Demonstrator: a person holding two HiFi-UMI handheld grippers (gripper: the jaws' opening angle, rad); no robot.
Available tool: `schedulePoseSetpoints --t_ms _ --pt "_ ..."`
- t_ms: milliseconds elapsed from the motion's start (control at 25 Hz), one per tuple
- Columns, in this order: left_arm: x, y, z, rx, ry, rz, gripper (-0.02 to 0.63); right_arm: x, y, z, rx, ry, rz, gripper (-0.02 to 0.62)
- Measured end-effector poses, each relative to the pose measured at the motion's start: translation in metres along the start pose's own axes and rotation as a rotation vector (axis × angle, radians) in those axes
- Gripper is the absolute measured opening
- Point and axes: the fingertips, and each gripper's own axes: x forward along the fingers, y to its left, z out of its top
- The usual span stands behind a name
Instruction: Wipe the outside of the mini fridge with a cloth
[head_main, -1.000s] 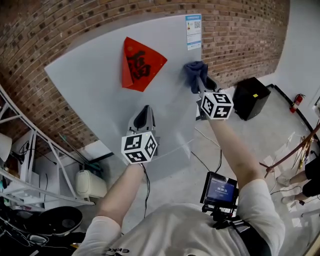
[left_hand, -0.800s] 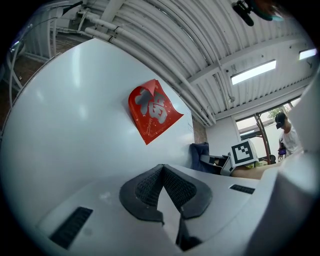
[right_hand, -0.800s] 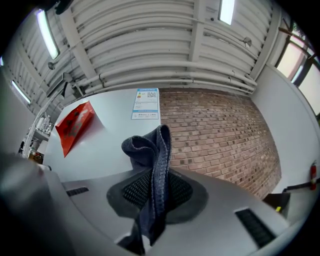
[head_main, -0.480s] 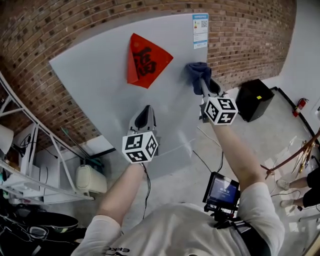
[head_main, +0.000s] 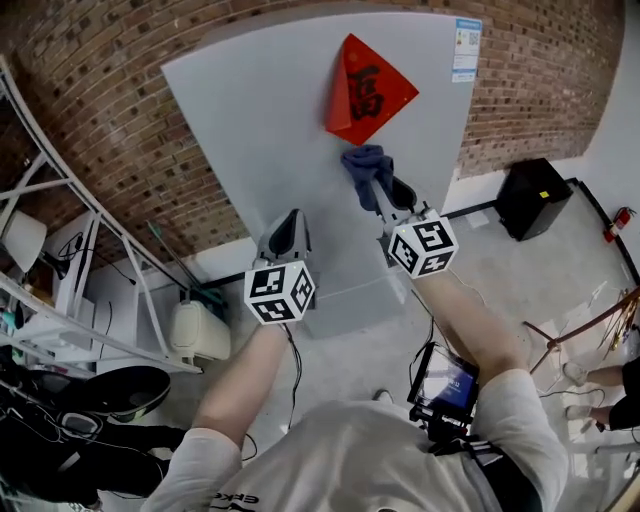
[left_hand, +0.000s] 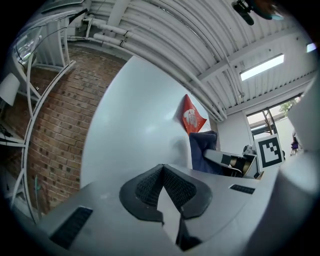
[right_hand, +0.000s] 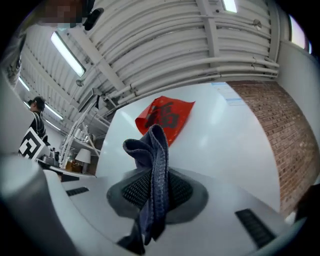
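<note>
Brick wall (head_main: 110, 120) backs the pale grey mini fridge (head_main: 270, 130), where your right gripper (head_main: 382, 192), clamped on the blue cloth (head_main: 366, 163), holds it against the front just below the red paper diamond (head_main: 368, 88); your left gripper (head_main: 287, 230) hangs lower, jaws together on nothing. No wiped patch shows, so I judge most of that front and the sides are left. Only your right gripper view shows the pads (right_hand: 132, 187) pinching the cloth; only the head view shows the corner label (head_main: 465, 50).

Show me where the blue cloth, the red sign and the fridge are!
blue cloth (head_main: 365, 163), head view, on its bunched middle.
red sign (head_main: 368, 90), head view, on its middle.
fridge (head_main: 265, 130), head view, on the bare grey front left of the sign.
</note>
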Motion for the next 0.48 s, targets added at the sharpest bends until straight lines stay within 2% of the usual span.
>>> schedulePoseSetpoints --t_ms 320,480 --pt "-0.068 0.09 -0.008 0.021 0.045 0.104 0.003 0.046 0.15 -0.054 0.032 0.049 0.185 0.063" --pt "-0.088 0.121 -0.013 0.028 0.06 0.131 0.003 0.069 0.194 -0.074 0.022 0.061 0.217 0.063"
